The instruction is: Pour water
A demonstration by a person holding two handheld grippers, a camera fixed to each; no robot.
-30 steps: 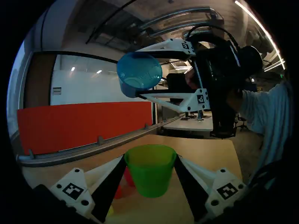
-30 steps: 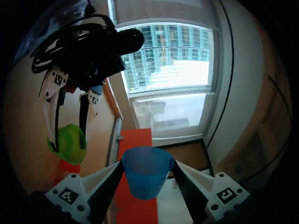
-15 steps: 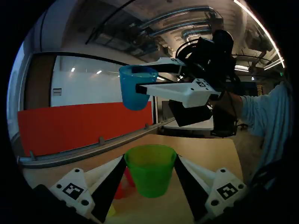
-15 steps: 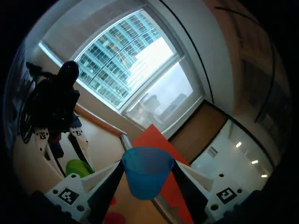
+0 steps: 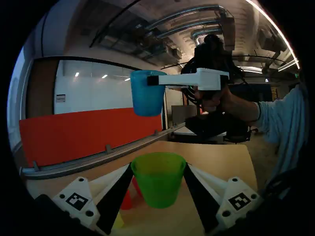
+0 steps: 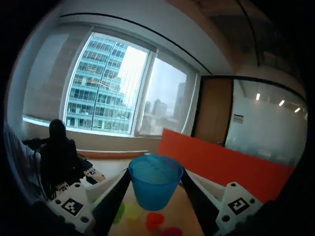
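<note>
Holding the green cup (image 5: 158, 187) in our left claw (image 5: 157, 170), we gripped the blue cup (image 6: 155, 190) above it with our right claw (image 6: 155, 176).

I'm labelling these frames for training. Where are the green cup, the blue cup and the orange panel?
green cup (image 5: 158, 185), left gripper view, on its front wall.
blue cup (image 6: 154, 190), right gripper view, on its front wall.
orange panel (image 5: 78, 131), left gripper view, on its flat face.

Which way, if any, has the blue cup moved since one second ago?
Yes. In the left gripper view the blue cup has turned from tipped to upright and sunk slightly: its base now overlaps the orange panel's top edge.
</note>
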